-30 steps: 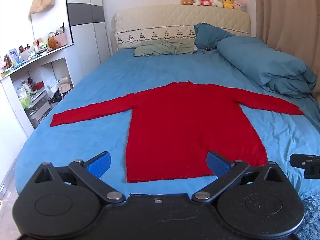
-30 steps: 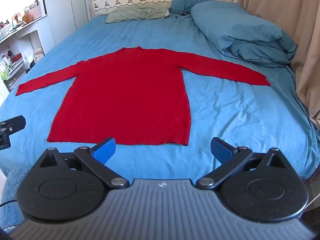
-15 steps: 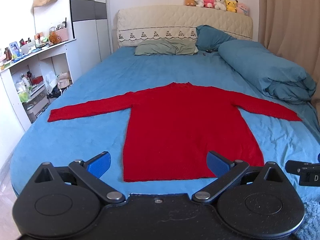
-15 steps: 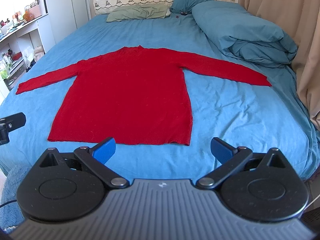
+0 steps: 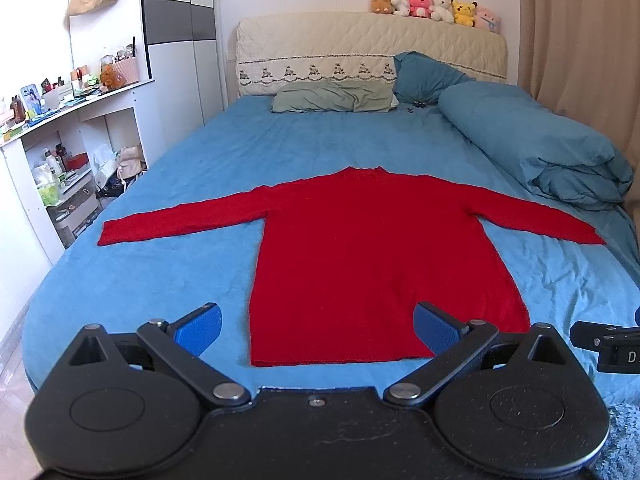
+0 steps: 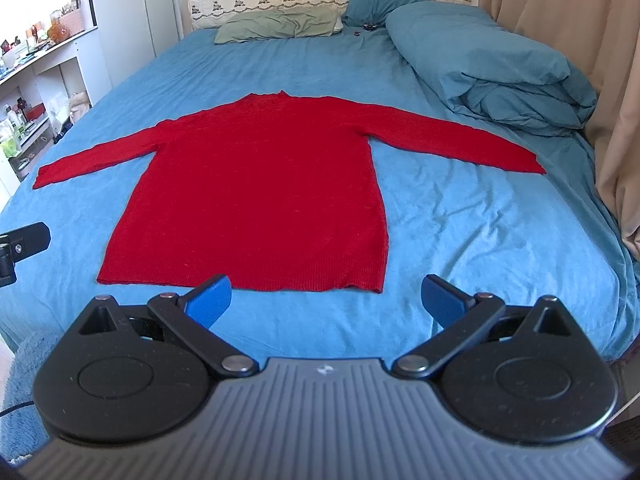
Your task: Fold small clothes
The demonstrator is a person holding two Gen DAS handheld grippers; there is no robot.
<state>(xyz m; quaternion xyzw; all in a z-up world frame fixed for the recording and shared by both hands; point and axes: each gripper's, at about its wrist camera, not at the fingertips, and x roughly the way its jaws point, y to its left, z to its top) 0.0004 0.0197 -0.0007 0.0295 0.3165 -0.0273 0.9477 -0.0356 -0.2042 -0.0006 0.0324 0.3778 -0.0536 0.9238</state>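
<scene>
Both grippers, left [image 5: 316, 330] and right [image 6: 326, 298], hover spread wide and empty just short of the hem of your red sweater [image 6: 256, 184], which lies flat, sleeves outstretched, mid-bed [image 6: 460, 216]. It looks soft, light and limp; pinch a cuff or hem corner.

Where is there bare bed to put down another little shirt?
Bare blue sheet lies between the red sweater collar and the green pillow, and under each spread sleeve beside the body. The right edge is crowded by the rolled duvet. Both tools, left and right, hover open near the hem.
</scene>
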